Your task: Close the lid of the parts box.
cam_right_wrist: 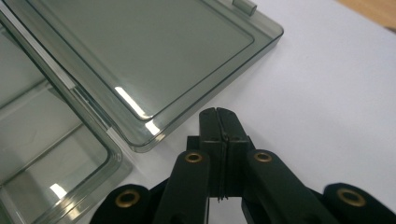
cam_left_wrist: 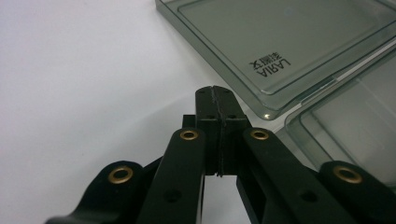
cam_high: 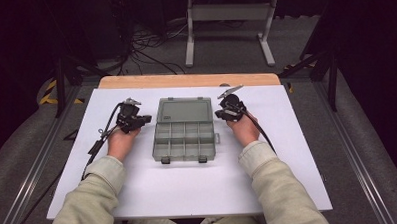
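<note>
I see the table (cam_high: 189, 187) first: a white board over a wooden top whose edge shows along the far side at 12 o'clock. On it, at the centre, lies a smoky grey plastic organizer box (cam_high: 184, 140), opened flat. Its divided tray sits nearer me, with small compartments in rows, and its lid (cam_high: 184, 111) is folded back toward 12 o'clock, lying flat on the white surface. Two dark latches (cam_high: 166, 160) sit on the tray's near edge.

My left gripper (cam_high: 141, 119) is at 9 o'clock of the box, just beside the lid's left edge but apart from it. In the left gripper view its fingers (cam_left_wrist: 208, 109) are pressed together with nothing between them, tips pointing toward the lid's corner, where printed lettering (cam_left_wrist: 270, 66) shows.

My right gripper (cam_high: 220, 112) is at 3 o'clock of the box, just beside the lid's right edge. In the right gripper view its fingers (cam_right_wrist: 209, 125) are likewise closed tight on nothing, with the lid's rounded corner near their tips and not touching.
</note>
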A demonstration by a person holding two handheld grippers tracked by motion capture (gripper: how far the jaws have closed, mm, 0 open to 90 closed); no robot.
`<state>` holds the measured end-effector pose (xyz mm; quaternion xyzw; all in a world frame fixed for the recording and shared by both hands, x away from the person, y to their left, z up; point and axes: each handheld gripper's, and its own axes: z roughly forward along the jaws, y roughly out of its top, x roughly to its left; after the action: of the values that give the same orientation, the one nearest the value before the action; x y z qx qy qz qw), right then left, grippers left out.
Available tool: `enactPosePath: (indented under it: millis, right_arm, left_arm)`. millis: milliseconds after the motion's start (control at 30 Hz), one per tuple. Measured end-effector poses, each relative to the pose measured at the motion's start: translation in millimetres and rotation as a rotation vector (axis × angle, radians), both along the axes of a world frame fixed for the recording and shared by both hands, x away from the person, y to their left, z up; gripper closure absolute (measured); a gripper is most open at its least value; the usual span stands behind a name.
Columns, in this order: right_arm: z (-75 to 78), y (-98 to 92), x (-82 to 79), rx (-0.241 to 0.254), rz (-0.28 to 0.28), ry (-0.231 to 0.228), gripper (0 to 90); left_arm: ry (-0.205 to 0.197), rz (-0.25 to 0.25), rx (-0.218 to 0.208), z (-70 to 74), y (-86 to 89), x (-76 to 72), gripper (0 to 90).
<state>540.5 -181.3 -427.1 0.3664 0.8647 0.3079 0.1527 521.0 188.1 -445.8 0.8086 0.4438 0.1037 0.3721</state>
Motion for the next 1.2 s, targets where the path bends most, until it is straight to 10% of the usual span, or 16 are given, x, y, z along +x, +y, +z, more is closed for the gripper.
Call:
enactPosePath:
  millis: [1200]
  right_arm:
    - [-13.9,5.8,4.9,-0.005,0.040,0.042,90.0]
  left_arm:
    - [0.056,-0.029,0.008,-10.6,-13.7,10.6,90.0]
